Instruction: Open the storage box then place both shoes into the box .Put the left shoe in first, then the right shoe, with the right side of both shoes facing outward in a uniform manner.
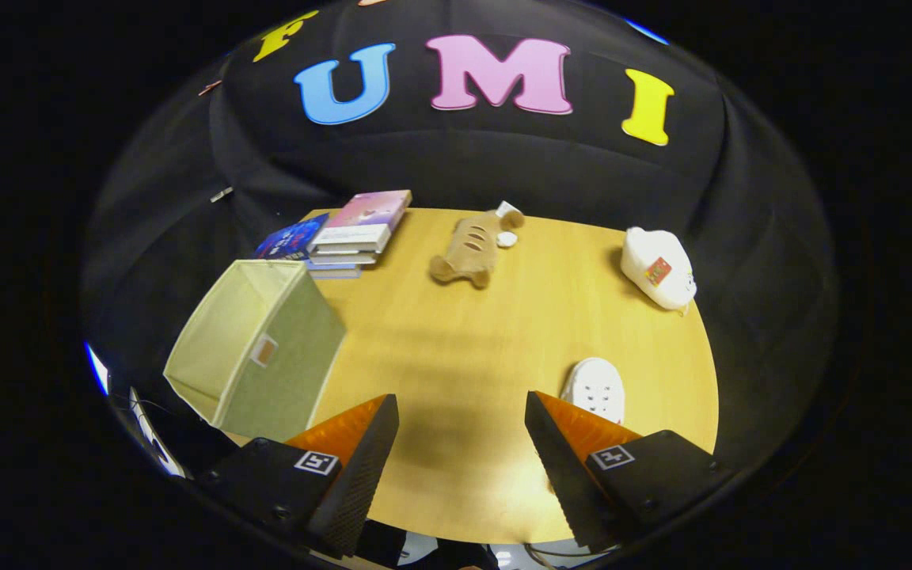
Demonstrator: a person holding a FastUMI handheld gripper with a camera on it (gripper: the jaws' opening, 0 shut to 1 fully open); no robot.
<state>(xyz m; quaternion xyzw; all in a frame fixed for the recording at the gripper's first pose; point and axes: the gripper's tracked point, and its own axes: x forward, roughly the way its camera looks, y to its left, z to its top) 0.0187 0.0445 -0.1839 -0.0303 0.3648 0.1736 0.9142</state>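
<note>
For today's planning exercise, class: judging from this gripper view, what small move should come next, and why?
Probably swing toward the storage box and reach for it. The fingers are spread apart over bare table, holding nothing; the white shoe lies just beyond the right finger, so boxing it looks premature, since the task opens the box first.

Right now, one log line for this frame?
gripper: jaws open, holding nothing | box: beside left jaw, open top | near shoe: just past right jaw | far shoe: far side of table | shoes in box: none seen
</note>
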